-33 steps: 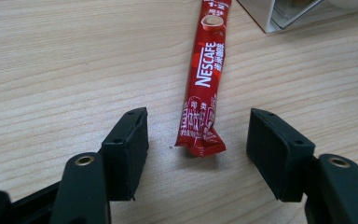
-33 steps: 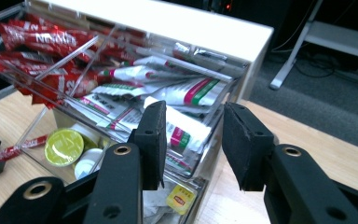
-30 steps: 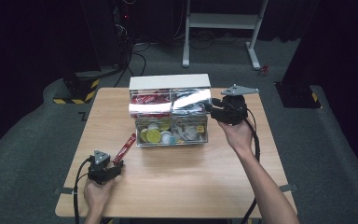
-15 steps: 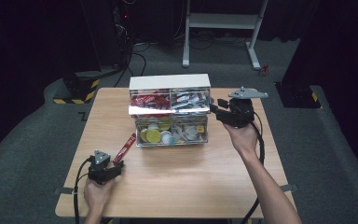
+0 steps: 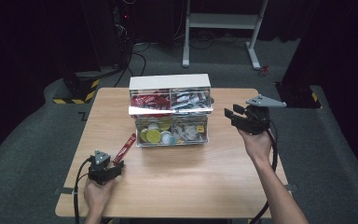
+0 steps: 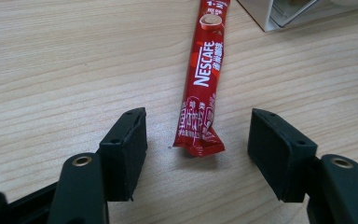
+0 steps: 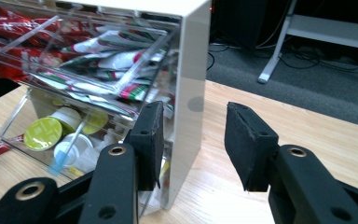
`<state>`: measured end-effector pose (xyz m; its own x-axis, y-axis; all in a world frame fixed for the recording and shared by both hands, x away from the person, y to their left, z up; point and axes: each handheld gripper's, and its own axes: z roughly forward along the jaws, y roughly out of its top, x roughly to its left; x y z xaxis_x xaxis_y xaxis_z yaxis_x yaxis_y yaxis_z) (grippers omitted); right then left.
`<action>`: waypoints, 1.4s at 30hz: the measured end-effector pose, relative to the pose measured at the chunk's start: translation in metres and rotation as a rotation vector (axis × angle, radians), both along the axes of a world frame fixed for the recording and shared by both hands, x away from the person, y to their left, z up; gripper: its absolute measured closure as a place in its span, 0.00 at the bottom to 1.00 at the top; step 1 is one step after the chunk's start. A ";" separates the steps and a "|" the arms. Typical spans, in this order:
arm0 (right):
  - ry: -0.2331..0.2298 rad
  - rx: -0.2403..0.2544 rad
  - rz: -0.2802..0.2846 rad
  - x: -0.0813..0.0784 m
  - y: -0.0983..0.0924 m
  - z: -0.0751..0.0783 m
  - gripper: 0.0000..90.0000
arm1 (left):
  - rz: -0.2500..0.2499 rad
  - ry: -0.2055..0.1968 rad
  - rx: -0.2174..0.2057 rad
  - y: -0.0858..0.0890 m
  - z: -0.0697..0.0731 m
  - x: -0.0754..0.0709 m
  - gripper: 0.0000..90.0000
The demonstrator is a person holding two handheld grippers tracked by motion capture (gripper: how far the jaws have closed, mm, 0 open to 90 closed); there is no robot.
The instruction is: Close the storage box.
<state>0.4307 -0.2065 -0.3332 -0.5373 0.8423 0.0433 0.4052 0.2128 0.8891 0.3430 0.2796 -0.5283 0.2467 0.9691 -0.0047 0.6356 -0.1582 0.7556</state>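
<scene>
A red Nescafé stick sachet [image 6: 200, 84] lies flat on the wooden table [image 5: 191, 186], left of and in front of a clear organiser [image 5: 170, 112] with white sides. My left gripper [image 6: 198, 126] rests on the table, open, with the sachet's near end lying between its pads untouched; in the high view it [image 5: 117, 165] sits near the table's front left. My right gripper [image 5: 230, 113] hovers just right of the organiser, pointing at its white side wall [image 7: 191, 93]. Its jaws have just been opening and nothing is between them [image 7: 195, 116].
The organiser's upper bins hold red sachets [image 5: 149, 99] and white-and-green ones [image 7: 116, 60]; the lower bins hold yellow-green pods [image 7: 44, 133] and small cups. Dark floor, cables and a white frame [image 5: 223, 21] lie beyond the table's far edge.
My right gripper has drawn away to the right from the organiser's right side and its jaws stand wider. The left gripper and the sachet have stayed put.
</scene>
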 end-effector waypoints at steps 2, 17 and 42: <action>0.005 0.004 -0.007 -0.001 -0.004 -0.003 0.63 | -0.001 0.000 0.000 0.000 0.000 0.000 0.42; 0.039 0.029 -0.060 -0.010 -0.030 -0.031 0.63 | -0.004 -0.001 0.002 0.000 0.000 0.000 0.40; 0.150 0.057 -0.167 -0.018 -0.054 -0.109 0.61 | -0.004 -0.001 0.002 0.000 0.000 0.000 0.40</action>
<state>0.4128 -0.2603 -0.4425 -0.3750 0.9128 0.1619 0.5590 0.0834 0.8250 0.3430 0.2791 -0.5284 0.2502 0.9682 -0.0025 0.6345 -0.1620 0.7558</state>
